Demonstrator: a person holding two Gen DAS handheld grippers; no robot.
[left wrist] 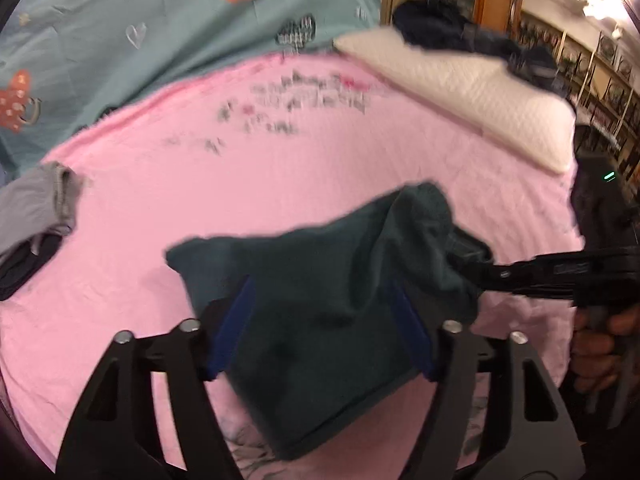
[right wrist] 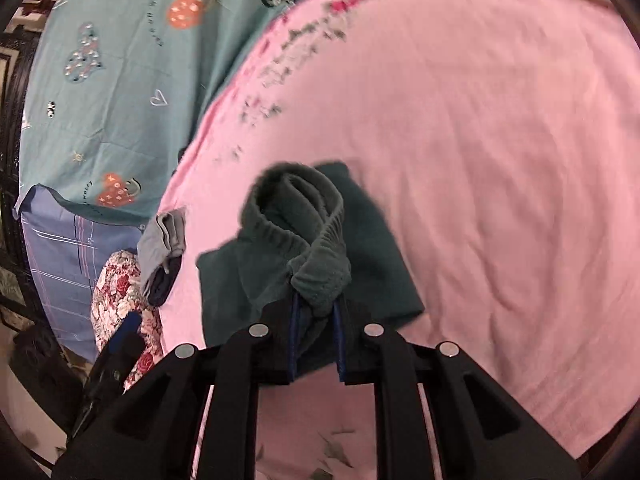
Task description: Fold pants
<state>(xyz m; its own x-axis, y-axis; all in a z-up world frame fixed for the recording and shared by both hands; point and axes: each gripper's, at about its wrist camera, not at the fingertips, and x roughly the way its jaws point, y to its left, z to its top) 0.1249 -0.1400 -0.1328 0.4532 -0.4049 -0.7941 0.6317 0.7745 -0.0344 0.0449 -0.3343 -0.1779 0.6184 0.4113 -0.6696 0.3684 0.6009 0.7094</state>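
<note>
Dark green pants (left wrist: 320,304) lie partly folded on the pink blanket (left wrist: 280,168). In the left wrist view my left gripper (left wrist: 320,312) is wide open, its blue-padded fingers (left wrist: 236,316) on either side of the cloth, which drapes between them. My right gripper (left wrist: 472,256) comes in from the right and is buried in the pants' raised end. In the right wrist view my right gripper (right wrist: 316,320) is shut on the bunched elastic waistband (right wrist: 316,264) of the pants (right wrist: 368,264), lifting it off the pink blanket (right wrist: 480,160).
A grey and dark garment pile (left wrist: 36,216) lies at the blanket's left edge, also in the right wrist view (right wrist: 164,248). A white pillow (left wrist: 460,88) with dark clothes (left wrist: 440,28) is at the back right. A teal patterned sheet (left wrist: 120,32) lies behind.
</note>
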